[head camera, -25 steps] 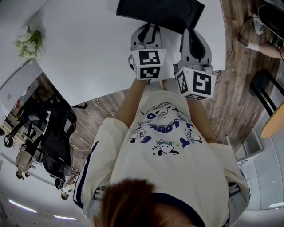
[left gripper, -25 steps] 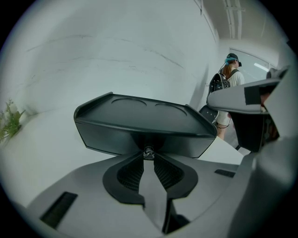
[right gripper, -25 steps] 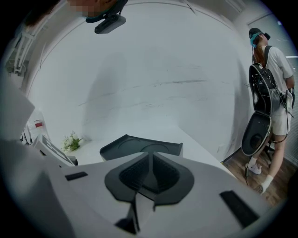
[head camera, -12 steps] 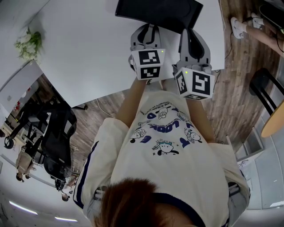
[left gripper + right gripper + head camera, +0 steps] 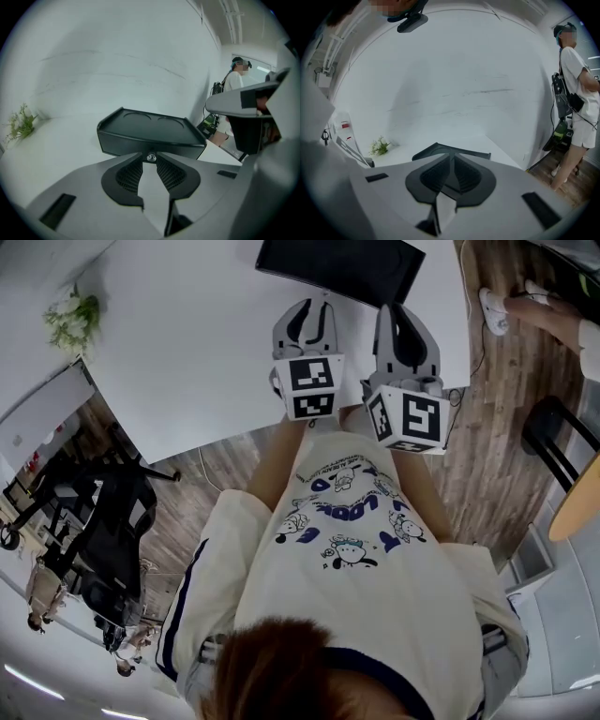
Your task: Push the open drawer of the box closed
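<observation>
The black box (image 5: 342, 268) stands on the white table (image 5: 187, 352) at the far edge; its lid has two round recesses (image 5: 150, 133). Its front looks flush, with a small silver knob (image 5: 151, 157) in the middle. My left gripper (image 5: 150, 155) points at that knob. Its jaws have just been opening and stand slightly apart, with the knob showing in the gap at the tips and the pads not pressing on it. My right gripper (image 5: 452, 156) hovers beside it, shut on nothing, with the box (image 5: 426, 151) just past its tips. Both grippers (image 5: 314, 310) (image 5: 401, 320) sit side by side before the box.
A small plant (image 5: 73, 320) stands at the table's left corner. The table's near edge (image 5: 234, 432) runs just below the grippers. Someone's shoe (image 5: 492, 310) rests on the wooden floor to the right. An office chair (image 5: 112, 521) is on the left. Another person (image 5: 576, 93) stands beyond the table.
Both grippers have lifted a little in front of the box. The shoe at the upper right has shifted. The box stays where it was.
</observation>
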Tool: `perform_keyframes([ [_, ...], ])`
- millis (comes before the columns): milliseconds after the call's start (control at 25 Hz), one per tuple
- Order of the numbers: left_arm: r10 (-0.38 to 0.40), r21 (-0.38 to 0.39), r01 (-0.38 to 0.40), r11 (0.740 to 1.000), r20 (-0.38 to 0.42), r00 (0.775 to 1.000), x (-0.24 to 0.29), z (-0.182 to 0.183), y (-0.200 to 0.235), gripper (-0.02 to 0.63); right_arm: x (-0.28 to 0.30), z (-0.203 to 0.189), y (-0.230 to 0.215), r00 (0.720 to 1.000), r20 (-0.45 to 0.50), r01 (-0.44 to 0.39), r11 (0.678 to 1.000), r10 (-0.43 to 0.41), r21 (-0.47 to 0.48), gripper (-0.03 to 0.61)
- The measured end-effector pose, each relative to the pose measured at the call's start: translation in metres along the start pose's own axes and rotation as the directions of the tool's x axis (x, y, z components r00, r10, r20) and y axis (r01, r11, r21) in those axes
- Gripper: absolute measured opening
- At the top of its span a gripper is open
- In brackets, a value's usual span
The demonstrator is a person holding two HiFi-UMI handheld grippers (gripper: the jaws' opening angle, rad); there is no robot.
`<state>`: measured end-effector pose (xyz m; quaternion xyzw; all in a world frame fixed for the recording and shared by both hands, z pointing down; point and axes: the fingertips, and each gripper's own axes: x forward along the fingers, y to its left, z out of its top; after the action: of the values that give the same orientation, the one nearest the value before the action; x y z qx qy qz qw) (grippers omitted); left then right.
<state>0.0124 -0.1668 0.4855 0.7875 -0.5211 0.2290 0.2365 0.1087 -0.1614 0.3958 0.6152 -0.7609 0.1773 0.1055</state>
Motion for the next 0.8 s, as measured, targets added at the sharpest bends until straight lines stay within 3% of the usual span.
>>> perform_keyframes([
  [200, -0.001, -0.048, 0.008, 0.999, 0.130, 0.991, -0.040, 0.035, -0.001, 0.089, -0.014, 0.013, 0.016, 0.999, 0.037, -0.025, 1.000, 0.026, -0.014, 0.040],
  [480, 0.038, -0.028, -0.031, 0.999, 0.302, 0.953, -0.093, 0.085, 0.001, 0.079, -0.027, 0.035, 0.040, 0.991, 0.106, -0.077, 0.996, 0.080, -0.037, 0.040],
  [800, 0.079, -0.009, -0.082, 0.997, 0.381, 0.921, -0.128, 0.104, 0.005, 0.077, -0.039, 0.058, 0.060, 0.976, 0.176, -0.116, 0.992, 0.124, -0.057, 0.040],
])
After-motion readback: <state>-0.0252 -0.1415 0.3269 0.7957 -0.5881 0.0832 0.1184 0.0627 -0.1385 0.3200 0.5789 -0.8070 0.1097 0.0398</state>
